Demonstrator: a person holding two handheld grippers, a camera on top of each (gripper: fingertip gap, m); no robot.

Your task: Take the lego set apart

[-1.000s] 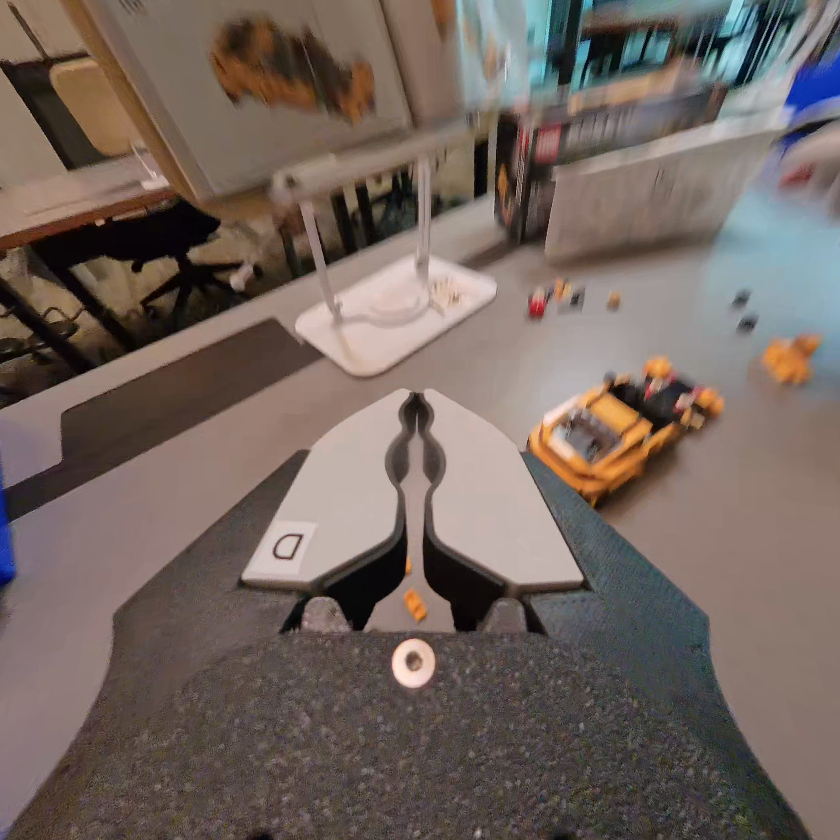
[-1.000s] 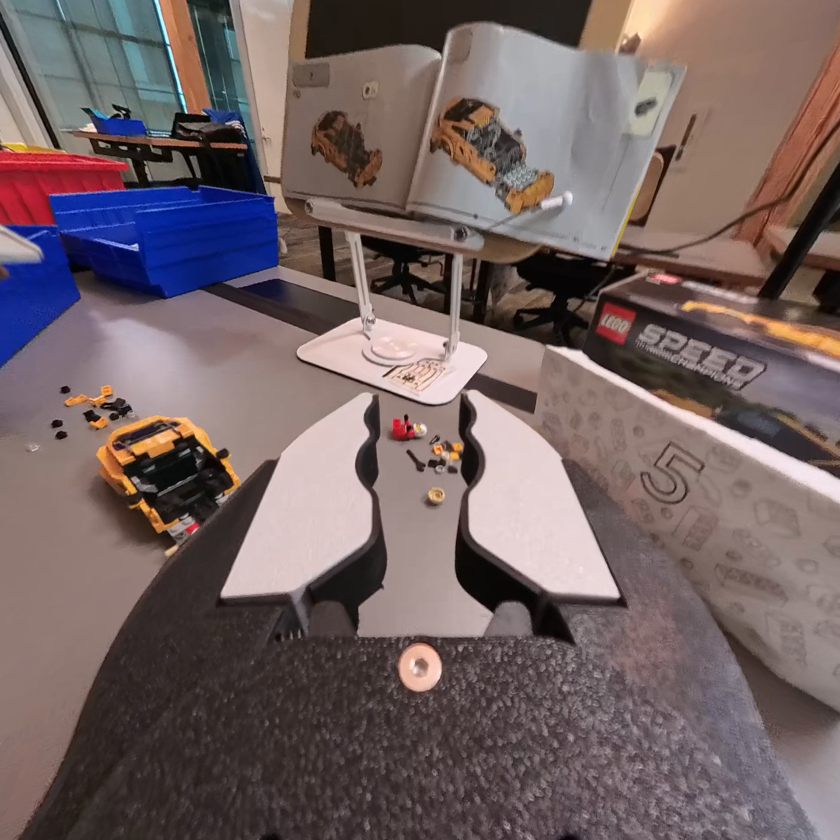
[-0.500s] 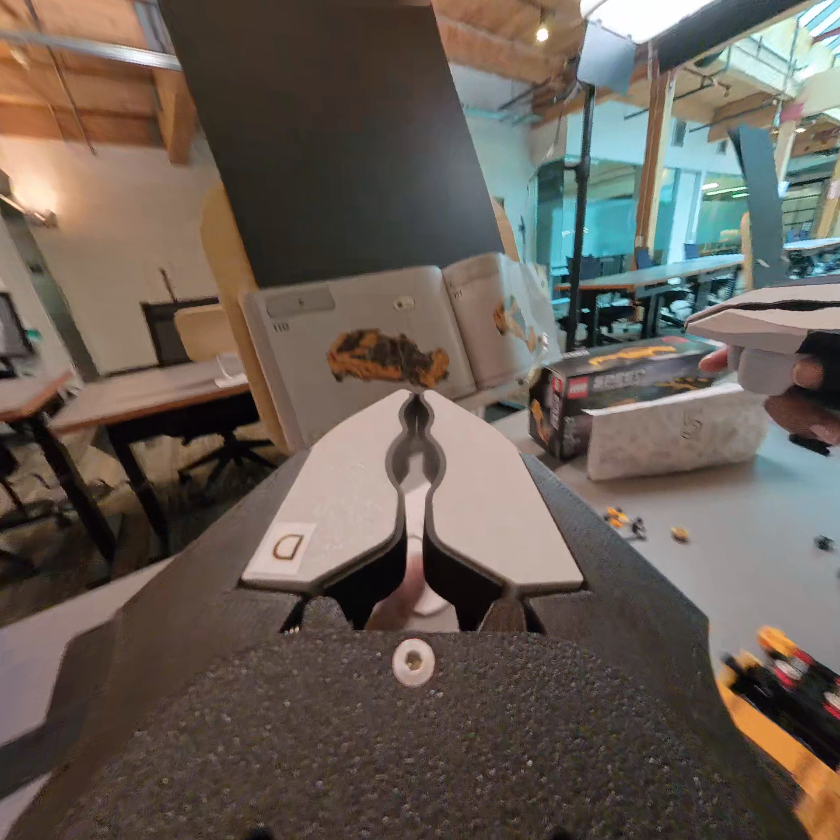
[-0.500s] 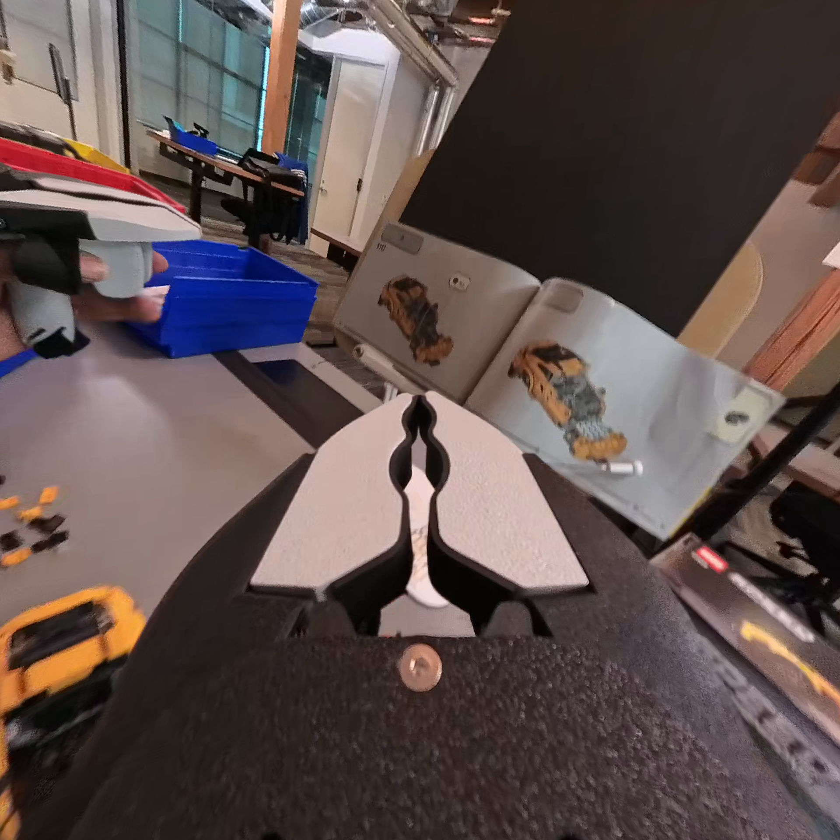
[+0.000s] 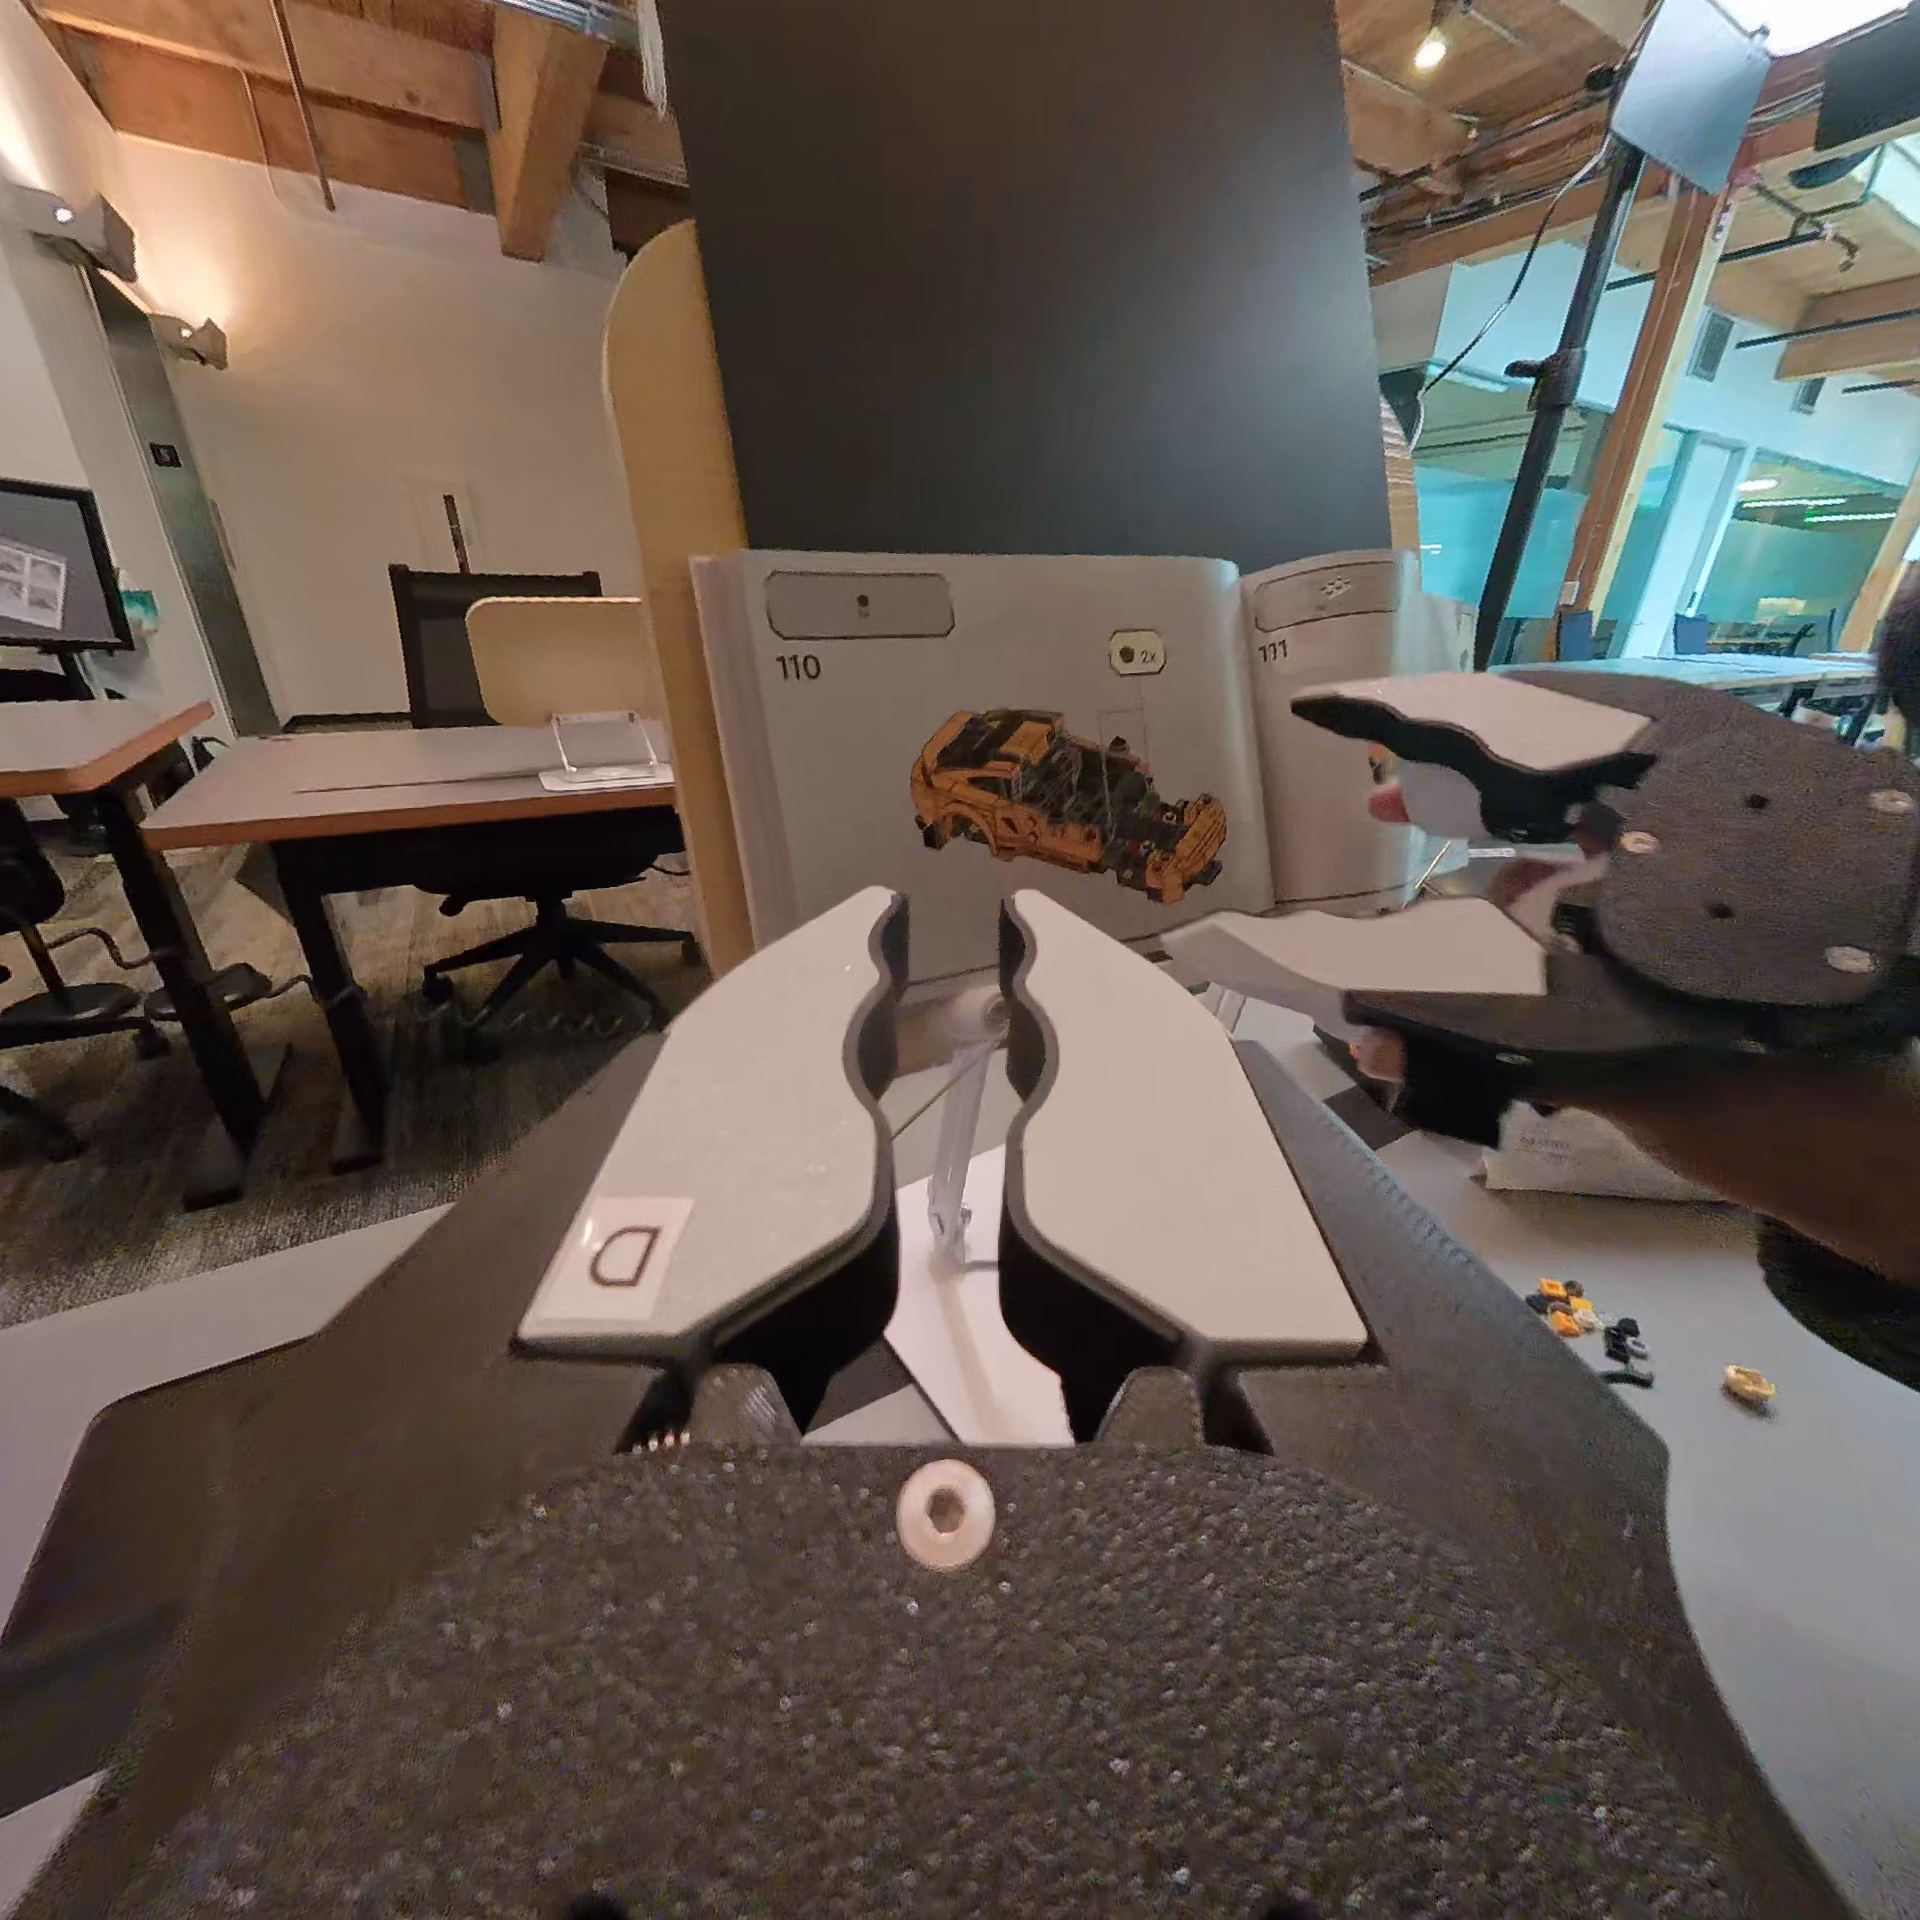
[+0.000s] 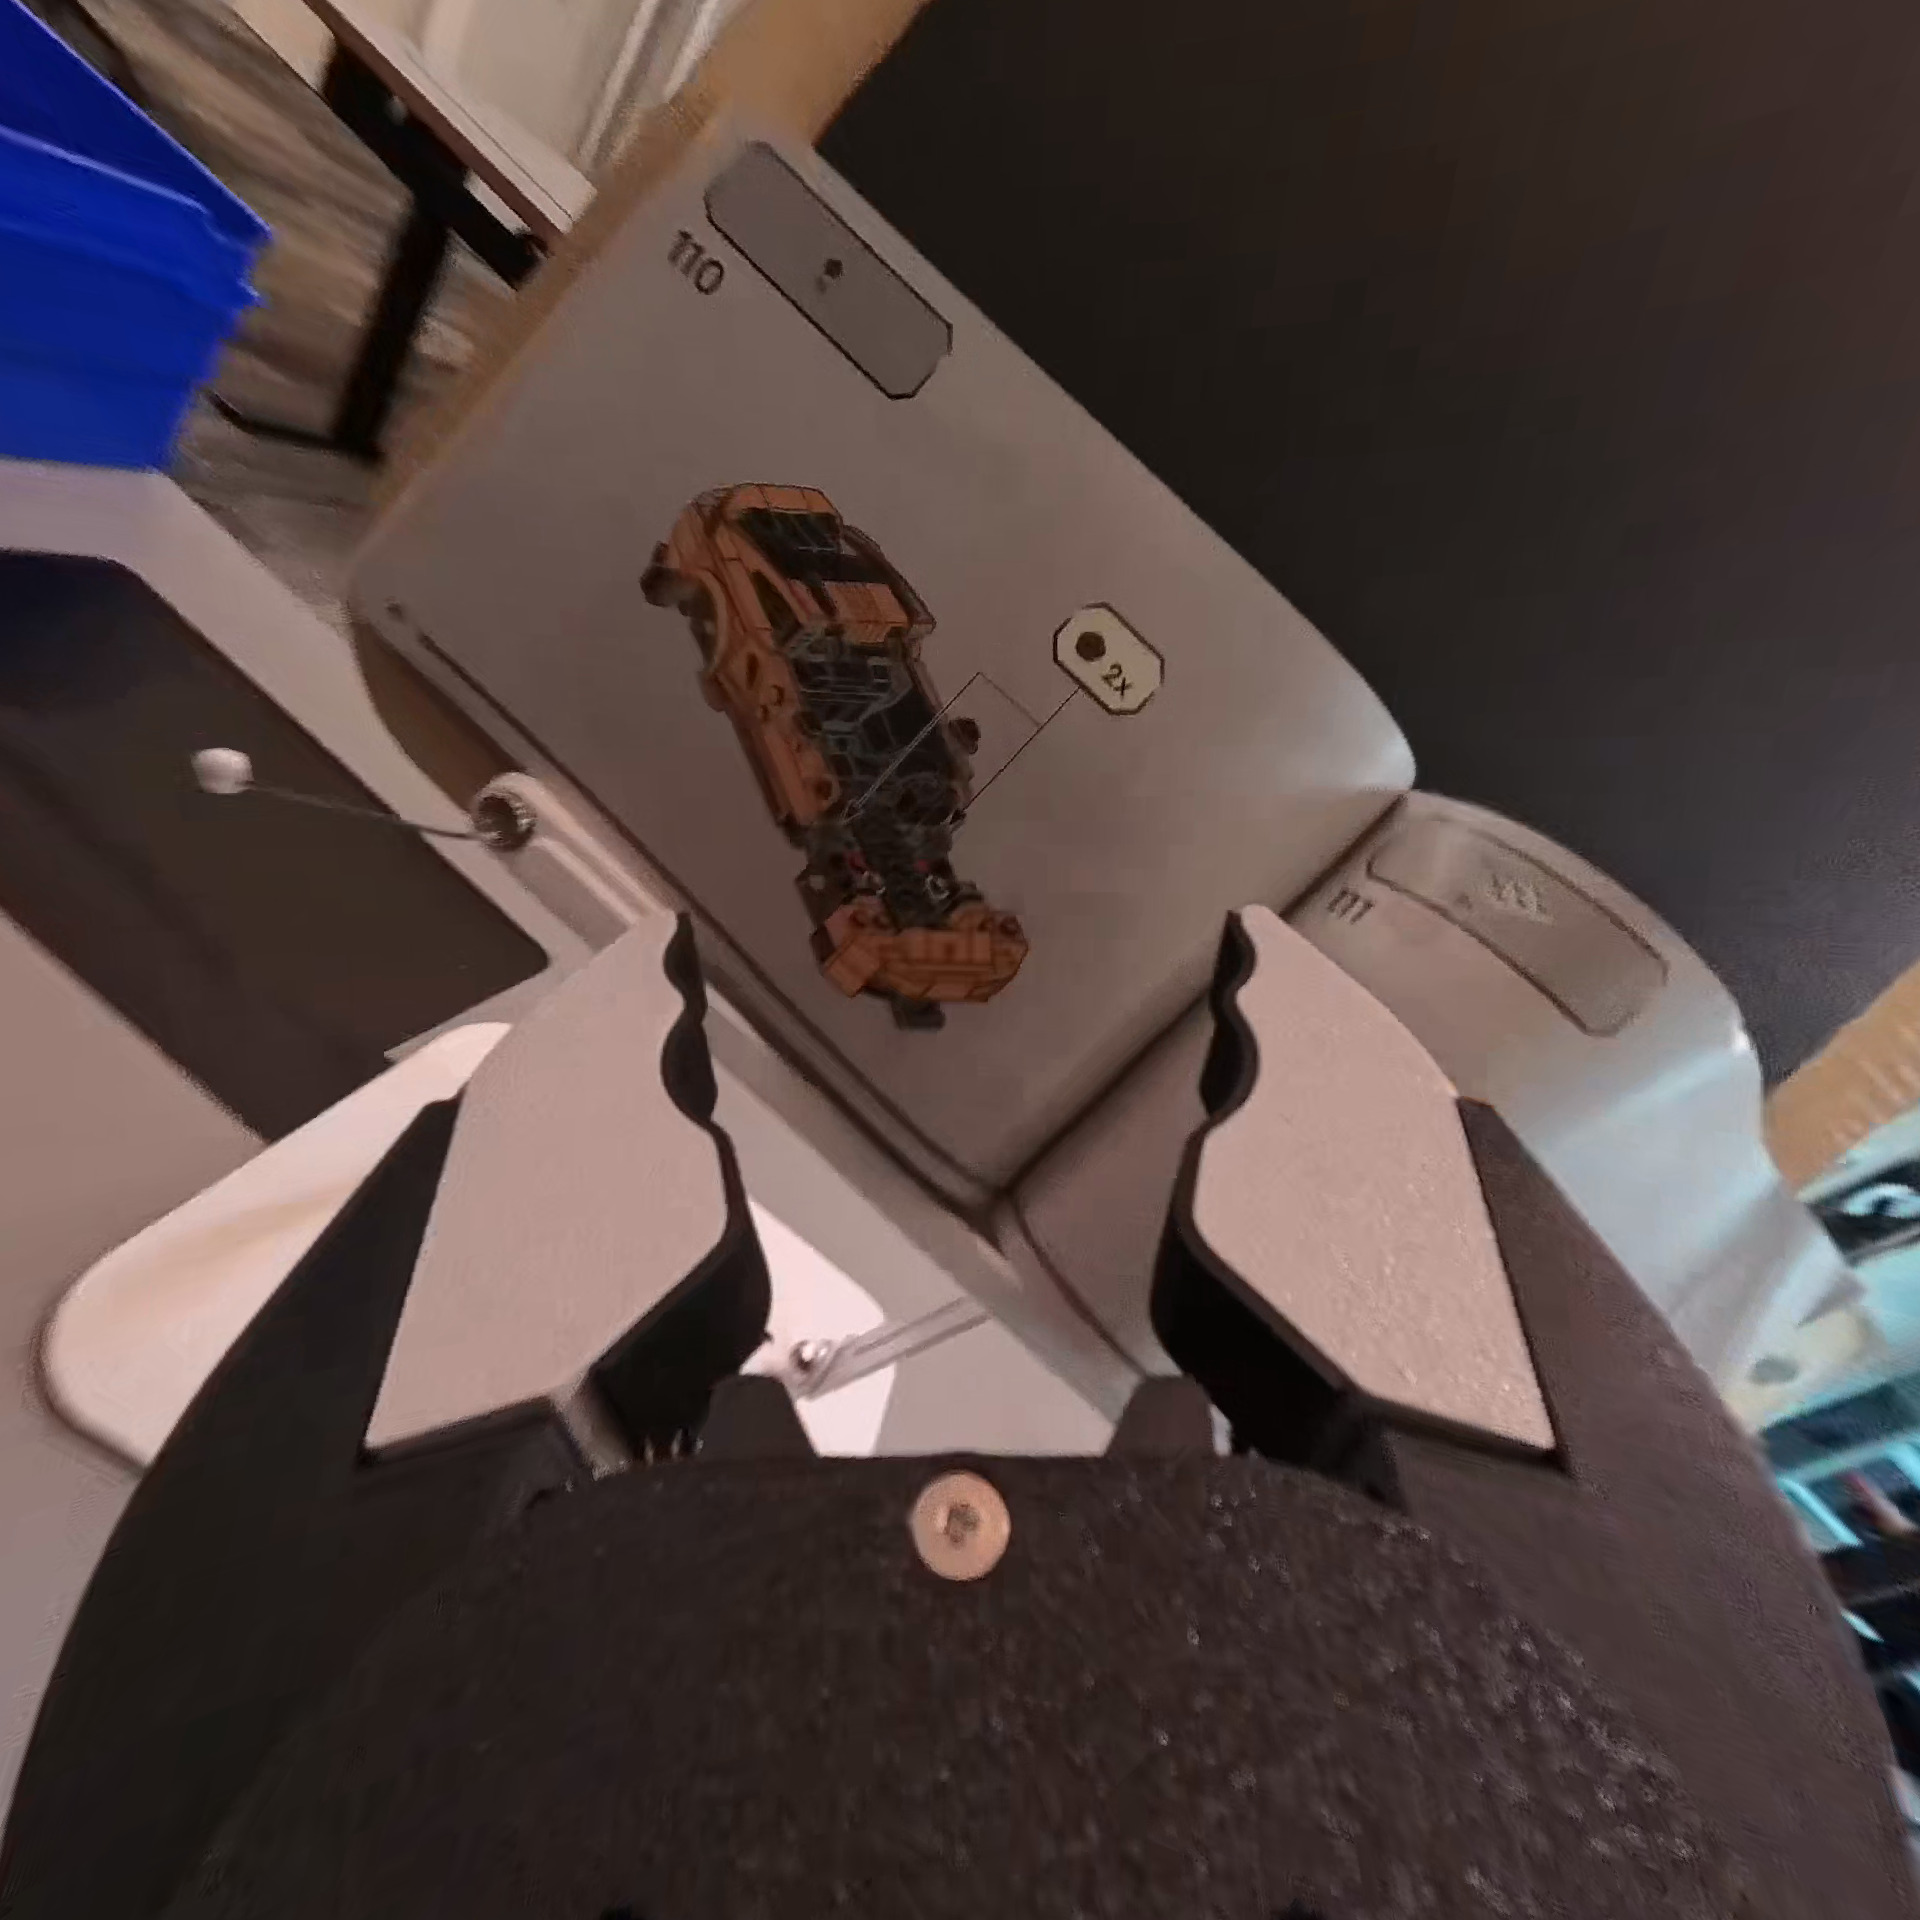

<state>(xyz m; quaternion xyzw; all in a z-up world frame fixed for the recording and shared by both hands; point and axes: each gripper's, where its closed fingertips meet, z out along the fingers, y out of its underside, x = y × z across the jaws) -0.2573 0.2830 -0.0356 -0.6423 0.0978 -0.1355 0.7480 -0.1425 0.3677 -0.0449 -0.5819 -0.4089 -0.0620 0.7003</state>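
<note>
The lego car is not in either view. An open instruction booklet (image 5: 987,769) with a picture of an orange car stands on a white stand (image 5: 966,1340). My left gripper (image 5: 951,914) points at it, open by a narrow gap and empty. My right gripper (image 5: 1236,821) comes in from the right, turned on its side, close to the booklet's middle fold. In the right wrist view it (image 6: 956,925) is wide open and empty, with the booklet's left page (image 6: 883,675) just beyond the fingertips. Small loose lego pieces (image 5: 1590,1320) lie on the grey table at the right.
The stand's white base (image 6: 208,1299) sits on the table under the booklet. A white patterned bag (image 5: 1579,1153) lies behind the hand holding the right gripper. Blue bins (image 6: 104,291) are at the far left. Desks and office chairs (image 5: 416,790) stand beyond the table edge.
Both grippers lifted away from the table and the car and now face the booklet. The right gripper moved close to it and opened wide. The left gripper opened a little.
</note>
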